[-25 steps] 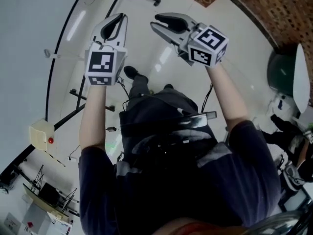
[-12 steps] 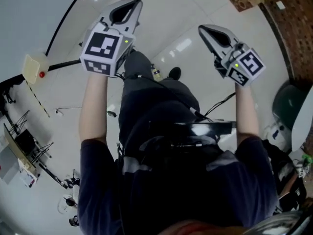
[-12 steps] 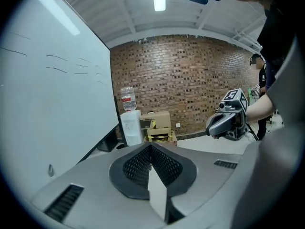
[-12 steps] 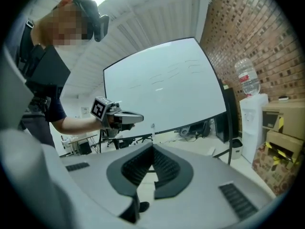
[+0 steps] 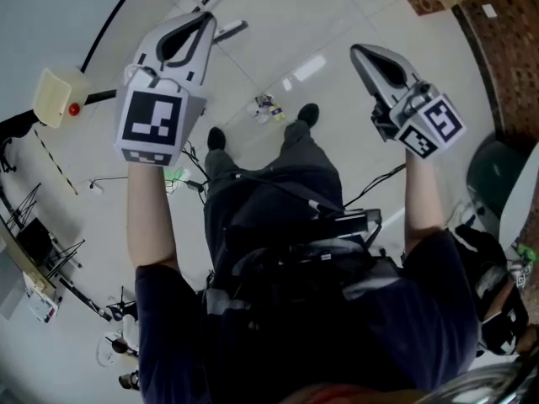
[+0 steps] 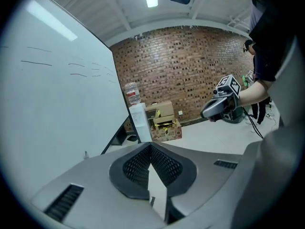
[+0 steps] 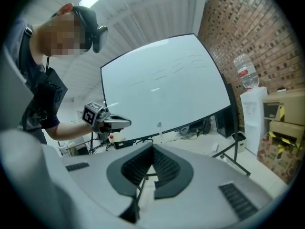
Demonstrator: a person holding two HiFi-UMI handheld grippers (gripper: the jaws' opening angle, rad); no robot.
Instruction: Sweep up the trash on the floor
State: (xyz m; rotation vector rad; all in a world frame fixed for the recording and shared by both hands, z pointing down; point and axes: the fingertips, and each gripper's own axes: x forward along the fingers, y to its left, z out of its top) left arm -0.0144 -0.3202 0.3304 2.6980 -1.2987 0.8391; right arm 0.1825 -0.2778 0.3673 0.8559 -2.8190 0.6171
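Note:
A small heap of crumpled trash lies on the pale floor just ahead of the person's shoes. Both grippers are held up in the air well above it, one on each side. My left gripper is shut and holds nothing; in its own view its jaws meet over the floor. My right gripper is also shut and empty, its jaws closed in its own view. Each gripper shows in the other's view: the right gripper before the brick wall, the left gripper before the whiteboard. No broom or dustpan is in sight.
A whiteboard on a black wheeled stand runs along the left. A water dispenser and cardboard boxes stand by the brick wall. A dark green bin is at the right, a yellow box at the left, with cables on the floor.
The right gripper's jaws, open a second ago, are now shut. Both hands have swung apart, and the head has turned, bringing the trash by the feet into view.

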